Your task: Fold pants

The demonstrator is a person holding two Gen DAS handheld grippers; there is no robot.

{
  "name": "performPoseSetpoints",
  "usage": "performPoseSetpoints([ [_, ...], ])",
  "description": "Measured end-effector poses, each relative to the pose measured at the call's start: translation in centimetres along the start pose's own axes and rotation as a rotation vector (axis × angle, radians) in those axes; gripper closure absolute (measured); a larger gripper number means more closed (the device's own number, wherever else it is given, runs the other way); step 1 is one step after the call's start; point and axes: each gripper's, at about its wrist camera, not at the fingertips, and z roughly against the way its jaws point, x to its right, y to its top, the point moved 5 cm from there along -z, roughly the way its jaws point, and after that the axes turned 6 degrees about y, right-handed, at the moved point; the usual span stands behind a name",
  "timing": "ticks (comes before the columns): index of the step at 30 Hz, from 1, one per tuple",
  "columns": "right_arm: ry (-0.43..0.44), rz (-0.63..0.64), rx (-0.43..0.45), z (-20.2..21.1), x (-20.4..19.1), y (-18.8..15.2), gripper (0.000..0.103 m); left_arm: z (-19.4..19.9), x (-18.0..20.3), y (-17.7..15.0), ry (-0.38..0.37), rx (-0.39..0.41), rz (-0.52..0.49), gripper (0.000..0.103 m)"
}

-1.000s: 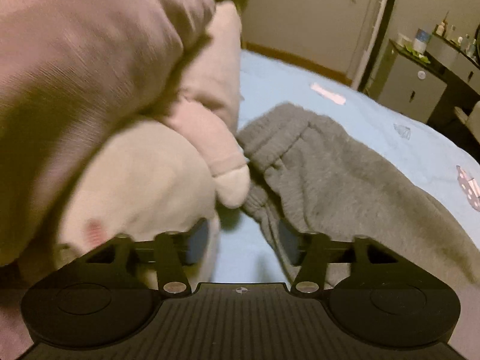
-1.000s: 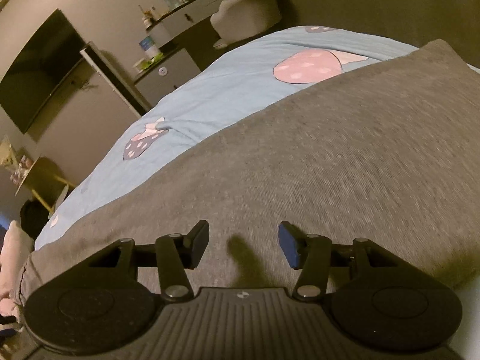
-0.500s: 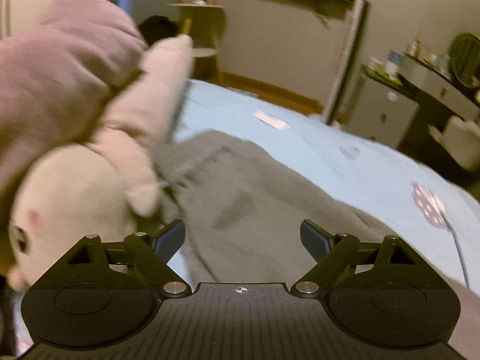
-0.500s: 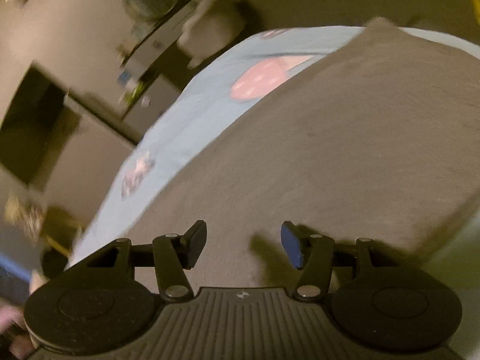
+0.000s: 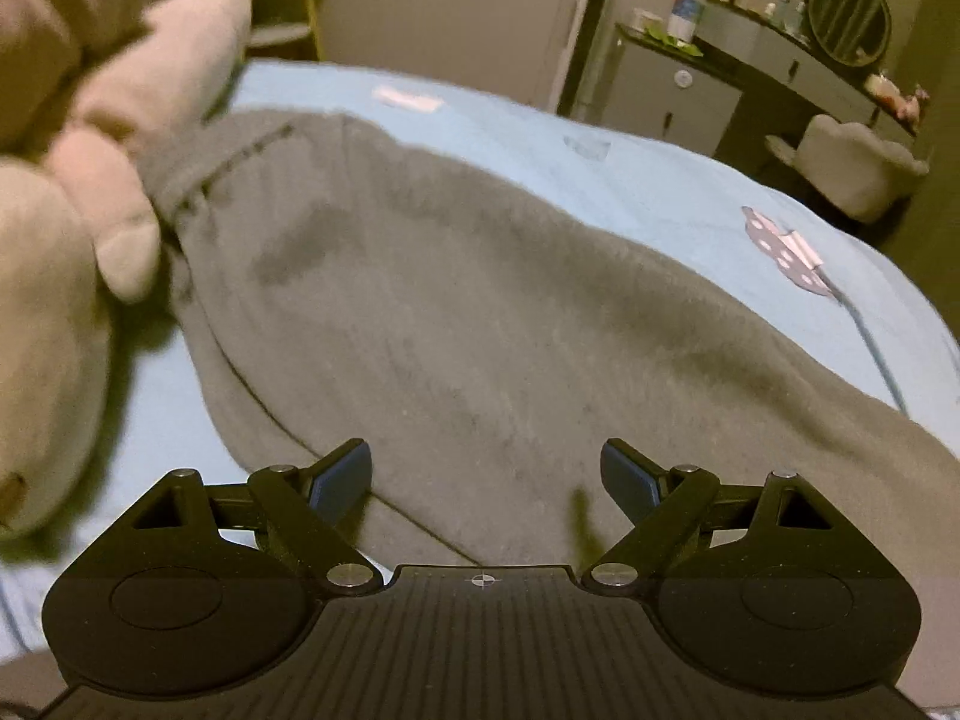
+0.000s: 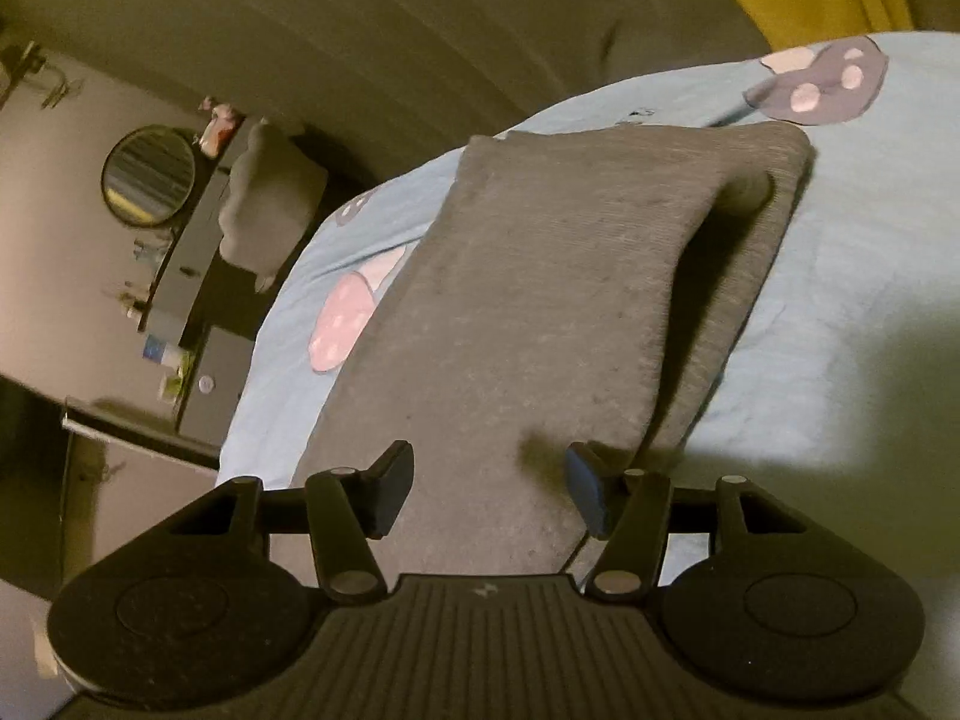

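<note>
The grey pants (image 5: 480, 312) lie spread across the bed (image 5: 690, 192), on its light blue sheet. In the right wrist view the pants (image 6: 540, 312) run away from the camera in a long strip, and at the far end the fabric is doubled back, leaving a shadowed gap along the strip's right side. A pink mushroom print (image 6: 339, 330) on the sheet sits just beside the pants' left edge, and a darker mushroom print (image 6: 822, 84) lies beyond their far end.

The left tool (image 5: 486, 474) hangs just above the pants with its jaws spread wide and nothing between them. The right tool (image 6: 489, 492) is over the pants' near end, jaws likewise apart and empty; whether its fingertips touch the cloth I cannot tell.

A pale plush toy (image 5: 54, 276) presses against the pants' far left corner in the left wrist view, with a pink pillow (image 5: 180, 60) beside it. Well beyond the pants, past the bed's edge, stand a dresser (image 5: 780, 54) with a round mirror (image 5: 847, 15) and a pale chair (image 5: 858, 165).
</note>
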Motion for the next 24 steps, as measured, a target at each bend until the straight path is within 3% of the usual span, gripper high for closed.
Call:
performPoseSetpoints([
  [4,-0.06,0.006,0.046,0.7,1.3,0.8,0.047,-0.4,-0.4,-0.4,-0.008,-0.01,0.032,0.013],
  [10,-0.092,-0.107,0.087,1.5,4.9,1.4,0.06,-0.9,1.2,-0.7,0.027,0.025,-0.054,0.01],
  [13,-0.097,-0.165,0.122,1.9,6.5,2.3,0.06,-0.9,1.8,-0.9,0.032,0.036,-0.089,0.009],
  [15,-0.08,-0.196,0.149,2.1,7.3,3.0,0.052,-0.7,1.9,-1.0,0.026,0.04,-0.091,0.009],
  [24,-0.001,-0.275,0.143,-0.4,8.0,5.2,0.049,-0.6,1.7,-0.9,0.015,0.043,-0.048,0.009],
])
